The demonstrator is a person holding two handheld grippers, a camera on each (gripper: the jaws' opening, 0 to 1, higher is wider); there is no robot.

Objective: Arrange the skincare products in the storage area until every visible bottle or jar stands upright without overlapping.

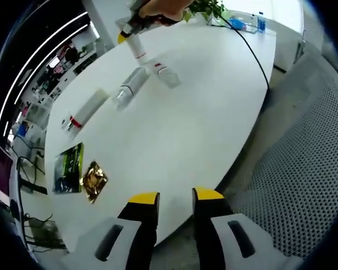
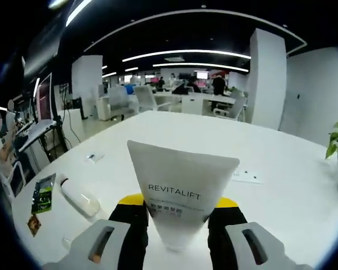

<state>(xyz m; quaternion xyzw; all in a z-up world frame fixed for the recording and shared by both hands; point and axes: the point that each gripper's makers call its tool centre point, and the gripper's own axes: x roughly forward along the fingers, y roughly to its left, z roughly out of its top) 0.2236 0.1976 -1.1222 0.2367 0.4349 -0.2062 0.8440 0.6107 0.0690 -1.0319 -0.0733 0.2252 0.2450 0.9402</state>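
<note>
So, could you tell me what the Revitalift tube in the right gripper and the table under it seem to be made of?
The Revitalift tube, clamped between the right gripper jaws, looks like soft matte white plastic: flat crimped end, printed lettering, no glare. The table looks like a smooth white laminate or painted top with a faint sheen; the exact material is unclear.

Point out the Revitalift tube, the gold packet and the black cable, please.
Revitalift tube (image 2: 177,194): right gripper view, printed front.
Gold packet (image 1: 94,180): left gripper view, crinkled middle.
Black cable (image 1: 257,56): left gripper view, stretch lying across the table.
</note>
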